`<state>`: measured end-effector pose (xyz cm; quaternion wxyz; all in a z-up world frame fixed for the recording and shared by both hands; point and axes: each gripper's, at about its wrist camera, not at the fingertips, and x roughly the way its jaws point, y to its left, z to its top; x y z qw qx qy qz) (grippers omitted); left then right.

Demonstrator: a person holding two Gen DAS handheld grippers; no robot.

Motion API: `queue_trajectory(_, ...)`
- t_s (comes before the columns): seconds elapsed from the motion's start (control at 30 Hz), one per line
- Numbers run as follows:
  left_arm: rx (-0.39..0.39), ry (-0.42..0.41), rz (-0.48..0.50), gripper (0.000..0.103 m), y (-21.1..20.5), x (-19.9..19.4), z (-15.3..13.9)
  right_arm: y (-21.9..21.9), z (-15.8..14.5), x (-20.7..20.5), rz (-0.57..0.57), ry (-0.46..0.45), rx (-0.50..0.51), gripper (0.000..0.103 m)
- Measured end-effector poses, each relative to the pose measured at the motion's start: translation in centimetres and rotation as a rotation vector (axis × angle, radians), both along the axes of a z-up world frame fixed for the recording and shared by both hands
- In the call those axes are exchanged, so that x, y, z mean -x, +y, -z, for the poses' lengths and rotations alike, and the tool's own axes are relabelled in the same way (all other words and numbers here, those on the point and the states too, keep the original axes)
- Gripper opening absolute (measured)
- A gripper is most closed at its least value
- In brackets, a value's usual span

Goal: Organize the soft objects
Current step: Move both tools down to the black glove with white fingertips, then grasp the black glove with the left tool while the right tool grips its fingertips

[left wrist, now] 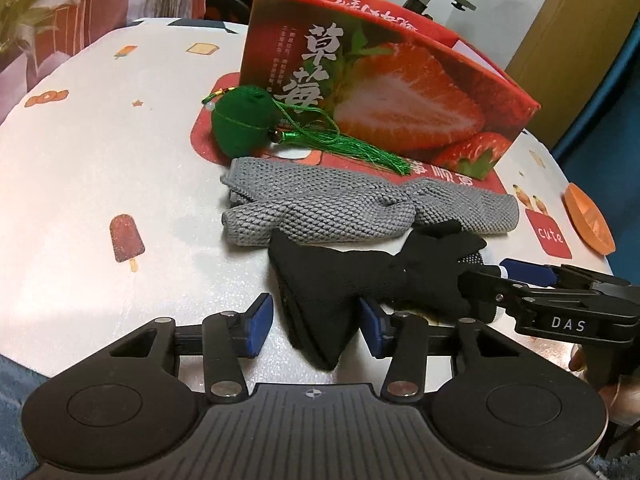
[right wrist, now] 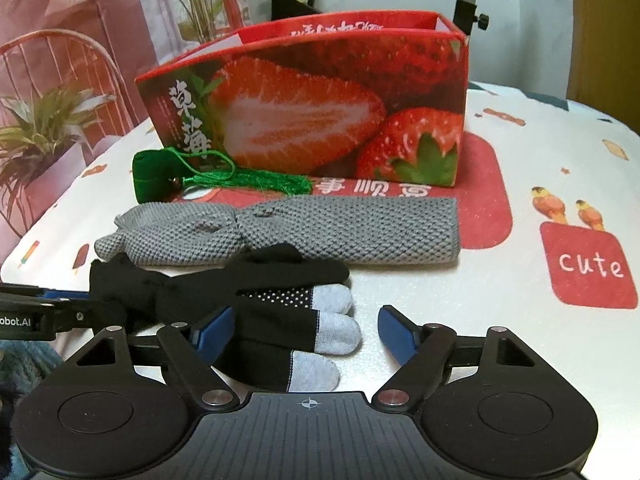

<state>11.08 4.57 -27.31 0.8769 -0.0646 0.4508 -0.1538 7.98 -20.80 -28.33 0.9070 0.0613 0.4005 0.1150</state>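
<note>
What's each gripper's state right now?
Left gripper: open, cuff end of black glove between its pads.
Right gripper: open around the glove's grey-tipped fingers.

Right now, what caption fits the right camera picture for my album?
Right gripper open around a black glove, with a grey cloth and strawberry box behind.

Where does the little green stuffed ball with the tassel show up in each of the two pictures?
Left wrist view: the green ball sits left of centre in the upper half, against the left end of the strawberry box, behind the grey glove.
Right wrist view: the green ball sits at the left, at mid height, by the box's near left corner.
Shared landmark: the strawberry box, right behind it in both.
</note>
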Motion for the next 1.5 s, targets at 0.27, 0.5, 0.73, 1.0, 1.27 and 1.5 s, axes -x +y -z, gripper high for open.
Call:
queue_trajectory(0.27,-0.015,-0.020,0.025,0.050,-0.5,-0.1,0.1,0.6,0.2,-0.1,-0.031,-0.019,0.030,0.076)
queue_trajectory(0.5,0.019,-0.015,0.022,0.025,0.0,-0.2,0.3,1.2,0.3,0.0,-0.061,-0.035,0.057,0.068)
queue_trajectory(0.73,0.028,-0.012,0.026,0.018,0.1,-0.4,0.4,1.5,0.0,0.2,-0.109,-0.045,0.025,0.037)
queue_trajectory(1.0,0.036,-0.037,0.025,0.016,0.2,0.1,-0.2,1.0,-0.7,0.7,-0.094,-0.075,-0.003,0.010)
queue_trajectory(1.27,0.042,-0.100,0.023,0.015,0.4,1.2,-1.8,0.7,-2.2,1.8,-0.093,-0.143,-0.026,0.009)
queue_trajectory(1.5,0.043,-0.210,0.042,0.015,0.2,2.4,-4.3,0.2,-3.8,2.6,-0.082,-0.222,-0.055,0.009)
